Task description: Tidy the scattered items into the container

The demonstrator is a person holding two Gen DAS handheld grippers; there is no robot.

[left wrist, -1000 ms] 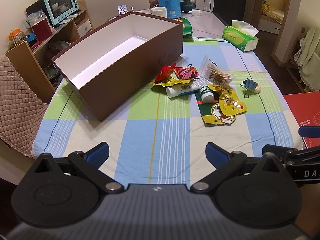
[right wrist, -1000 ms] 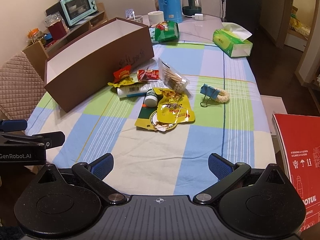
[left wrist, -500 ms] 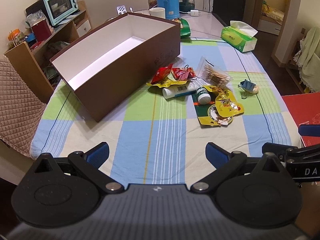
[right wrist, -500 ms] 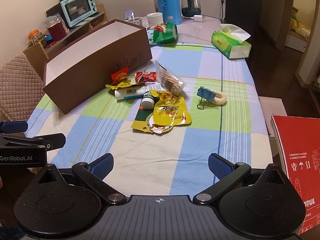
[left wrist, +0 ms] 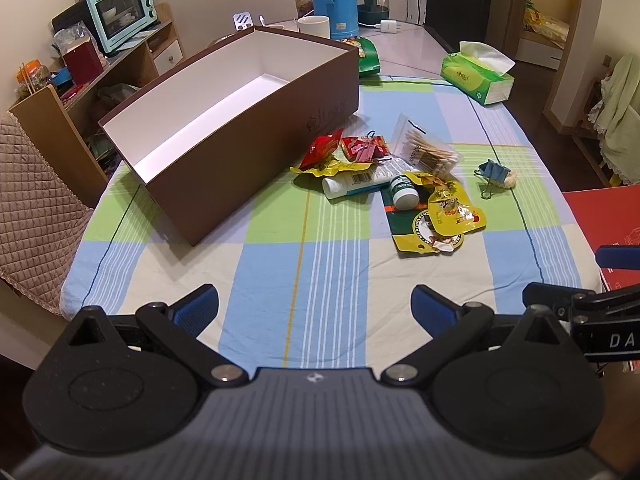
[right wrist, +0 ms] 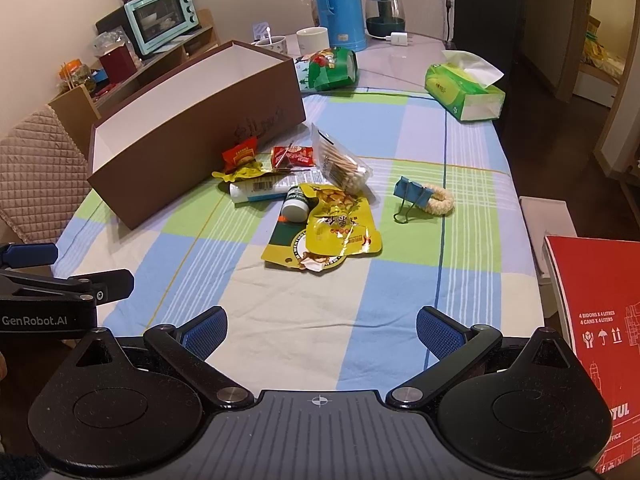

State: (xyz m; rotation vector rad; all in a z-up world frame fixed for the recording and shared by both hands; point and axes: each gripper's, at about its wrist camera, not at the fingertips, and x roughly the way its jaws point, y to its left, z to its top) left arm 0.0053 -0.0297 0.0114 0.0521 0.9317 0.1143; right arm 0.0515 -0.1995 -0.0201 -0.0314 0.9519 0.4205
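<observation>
while both hand-held grippers, left (left wrist: 314, 306) and right (right wrist: 322, 330), are held spread and empty, the green-capped bottle (right wrist: 295, 205) is best pinched first, then dropped into the brown box (right wrist: 192, 136).

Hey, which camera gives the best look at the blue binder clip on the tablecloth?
The right wrist view: the blue binder clip sits nearer the middle, its wire handles and the woven ring beside it clear. The left wrist view shows it smaller, off to the right.

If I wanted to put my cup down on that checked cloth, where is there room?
The broad strip of tablecloth between both open grippers and the snack pile is bare. So is the patch between the blue binder clip and the green tissue pack. It is crowded beside the brown box, where packets, a tube and a bottle overlap.
</observation>
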